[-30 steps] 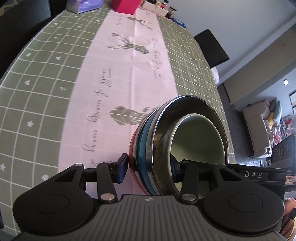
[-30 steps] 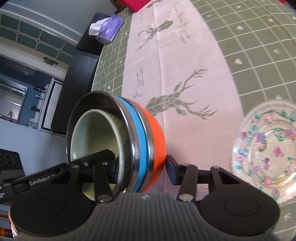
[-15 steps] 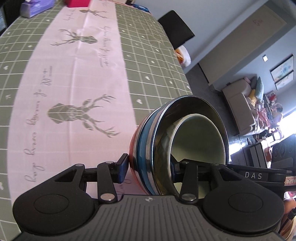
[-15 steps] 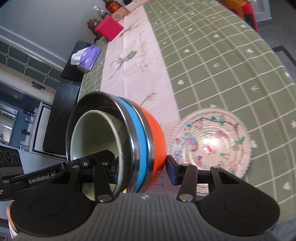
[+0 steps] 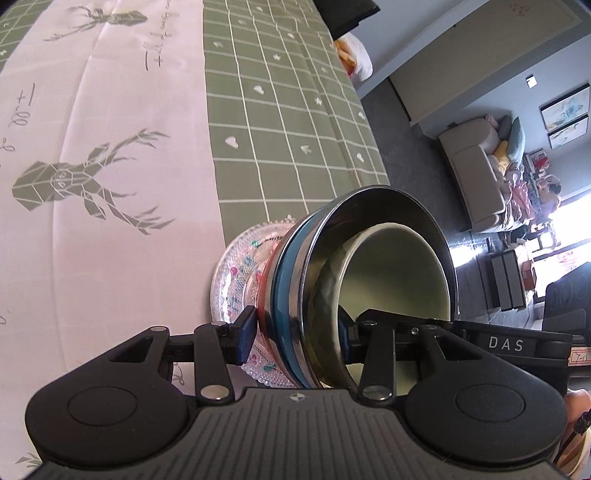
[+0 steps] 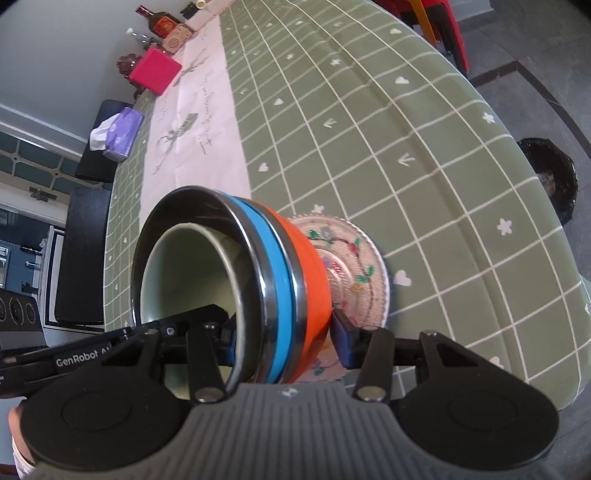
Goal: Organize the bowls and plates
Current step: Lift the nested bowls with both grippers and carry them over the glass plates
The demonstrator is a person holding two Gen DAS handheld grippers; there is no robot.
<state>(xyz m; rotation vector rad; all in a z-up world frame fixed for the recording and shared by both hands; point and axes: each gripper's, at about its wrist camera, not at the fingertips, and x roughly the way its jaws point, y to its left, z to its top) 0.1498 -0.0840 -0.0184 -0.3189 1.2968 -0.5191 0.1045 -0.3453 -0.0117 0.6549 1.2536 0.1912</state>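
Observation:
A nested stack of bowls (image 5: 295, 295) (image 6: 284, 291), orange outside, then blue, then steel, with a pale green one (image 5: 399, 277) (image 6: 192, 280) inside, is held between both grippers. My left gripper (image 5: 295, 332) is shut on one side of its rim and my right gripper (image 6: 284, 339) on the opposite side. The stack is right over a clear glass plate with flower prints (image 5: 236, 273) (image 6: 354, 266) on the table. I cannot tell whether the stack touches the plate.
The table has a green checked cloth (image 6: 388, 129) with a pink deer runner (image 5: 110, 147); its edge is close to the plate. At the far end stand a red box (image 6: 155, 72), a purple tissue pack (image 6: 120, 134) and bottles (image 6: 159, 20). Dark chairs (image 6: 85, 258) line the side.
Both grippers have carried the bowl stack across the table from the runner toward the glass plate; the stack is now over the plate. The grip has not changed.

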